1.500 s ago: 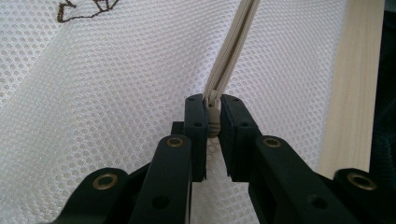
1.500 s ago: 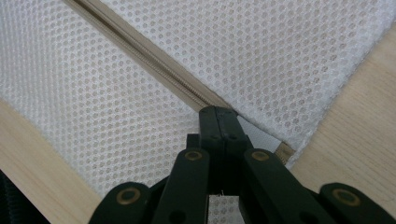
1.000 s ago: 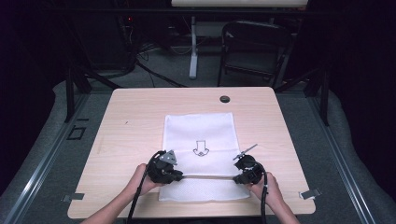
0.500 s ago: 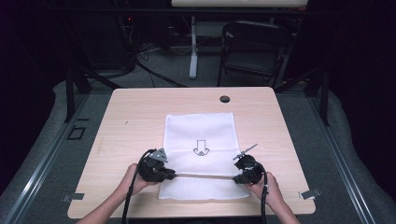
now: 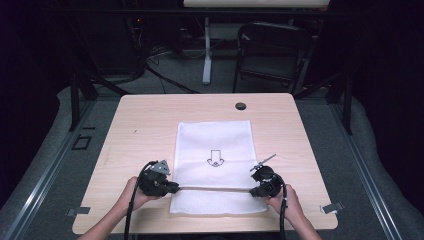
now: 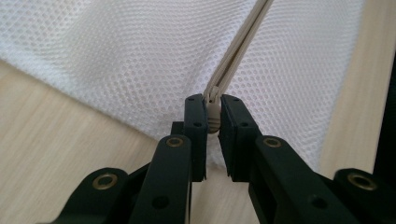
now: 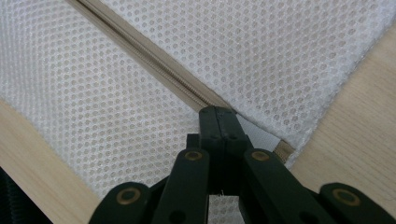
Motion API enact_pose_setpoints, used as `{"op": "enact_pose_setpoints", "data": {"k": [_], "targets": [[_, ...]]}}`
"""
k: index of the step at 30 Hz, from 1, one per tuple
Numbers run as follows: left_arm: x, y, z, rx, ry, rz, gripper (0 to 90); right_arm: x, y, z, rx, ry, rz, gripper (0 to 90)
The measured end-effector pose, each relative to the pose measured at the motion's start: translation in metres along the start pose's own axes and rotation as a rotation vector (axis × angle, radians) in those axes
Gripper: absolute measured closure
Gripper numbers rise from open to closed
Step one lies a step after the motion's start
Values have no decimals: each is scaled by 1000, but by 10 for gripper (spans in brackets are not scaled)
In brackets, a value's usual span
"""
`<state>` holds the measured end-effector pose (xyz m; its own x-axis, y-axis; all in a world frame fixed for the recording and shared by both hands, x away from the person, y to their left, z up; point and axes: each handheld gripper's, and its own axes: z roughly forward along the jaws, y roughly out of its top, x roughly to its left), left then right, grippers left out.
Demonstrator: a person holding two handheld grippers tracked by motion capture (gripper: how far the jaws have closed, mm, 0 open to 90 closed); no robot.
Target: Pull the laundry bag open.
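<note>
White mesh forms the laundry bag (image 5: 215,165), which lies flat at the centre of the wooden table (image 5: 130,135), its near part crossed from left to right by a beige zipper (image 5: 215,188). The left gripper (image 5: 172,188) sits at the bag's left edge; in the left gripper view its jaws are nearly closed and pinch the zipper pull (image 6: 213,114) between them. The right gripper (image 5: 252,191) sits at the bag's right edge; in the right gripper view its jaws are fully closed on the fabric at the zipper's end (image 7: 243,128), anchoring it. The step in hand appears to be running the slider along the track. To do it well, keep the right grip fixed and the bag taut, and draw the pull straight along the zipper line, low to the table. Avoid lifting or twisting the pull, since slack mesh could bunch and jam the slider. A small black disc (image 5: 241,106) lies near the far edge, well apart.
</note>
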<state>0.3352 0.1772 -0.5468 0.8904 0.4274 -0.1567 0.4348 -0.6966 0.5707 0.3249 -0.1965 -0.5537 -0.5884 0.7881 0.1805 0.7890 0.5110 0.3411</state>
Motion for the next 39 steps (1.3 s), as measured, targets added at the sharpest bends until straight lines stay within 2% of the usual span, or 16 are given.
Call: {"op": "enact_pose_setpoints", "data": {"k": [2, 6, 11, 14, 16, 19, 25, 28, 29, 30, 31, 32, 33, 35, 39], "targets": [[0, -1, -1, 14, 14, 11, 816, 0, 0, 0, 3, 0, -3, 900], [2, -4, -4, 6, 8, -3, 816, 0, 0, 0, 3, 1, -4, 900], [5, -11, -10, 16, 35, -8, 816, -1, -1, 0, -5, -1, 1, 900], [10, -20, -15, 10, 43, -42, 816, -1, -1, 0, 1, -2, -4, 900], [11, -24, -17, -9, 30, -64, 815, -1, 0, 0, 2, -3, -5, 900], [9, -21, -17, 8, 44, -35, 815, 0, 0, 0, 0, 0, 1, 900], [9, -22, -16, 23, 36, -41, 814, 0, 0, 0, 3, 0, -7, 900], [9, -20, -16, 14, 27, -53, 805, -2, -1, -1, 7, 6, -41, 900], [9, -20, -16, 3, 17, -65, 793, -2, -2, 0, -14, 11, -26, 900], [10, -18, -17, 0, 9, -84, 713, -2, -2, -1, -6, 19, -61, 807], [10, -17, -18, 1, 11, -88, 625, 1, -1, -2, -17, 50, -68, 727], [10, -17, -20, -11, 7, -91, 566, 3, 0, -4, -22, 41, -94, 662], [10, -16, -22, -23, 7, -103, 522, 6, 1, -7, -36, 19, -114, 635], [10, -15, -27, -46, 25, -129, 424, 8, 4, -17, -97, 22, -123, 494], [9, -15, -39, -74, 92, -165, 238, 6, 3, -37, -166, -50, -113, 271]]}}
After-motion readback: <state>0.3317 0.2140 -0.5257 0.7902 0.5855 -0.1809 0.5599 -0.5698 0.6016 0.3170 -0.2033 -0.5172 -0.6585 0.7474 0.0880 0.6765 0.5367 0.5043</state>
